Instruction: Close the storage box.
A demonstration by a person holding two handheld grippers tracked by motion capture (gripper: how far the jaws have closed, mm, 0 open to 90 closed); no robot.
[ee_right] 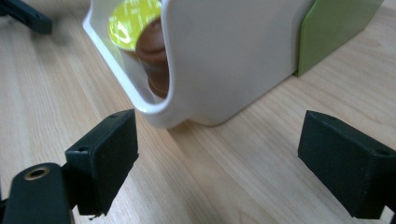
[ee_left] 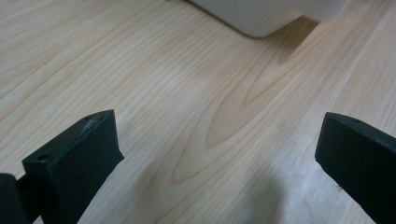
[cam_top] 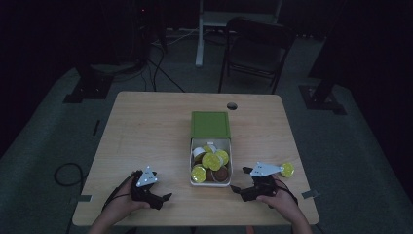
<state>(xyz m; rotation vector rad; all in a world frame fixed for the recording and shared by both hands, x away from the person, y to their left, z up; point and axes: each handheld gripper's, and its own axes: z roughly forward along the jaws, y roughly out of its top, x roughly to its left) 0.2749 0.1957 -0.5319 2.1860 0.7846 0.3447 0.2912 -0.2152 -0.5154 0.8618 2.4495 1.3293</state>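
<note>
Both hand-held grippers, left (cam_top: 164, 198) and right (cam_top: 238, 181), gaping, empty, flanking white box (cam_top: 193, 176) of yellow-lidded capsules (cam_top: 211, 161) (lid print unreadable)

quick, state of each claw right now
Left claw: open, holding nothing, over bare table.
Right claw: open, holding nothing, facing the white box.

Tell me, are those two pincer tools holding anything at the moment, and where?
Nothing is held. The left hand-held gripper is open over bare table, and the right hand-held gripper is open just short of the white box of capsules.
</note>
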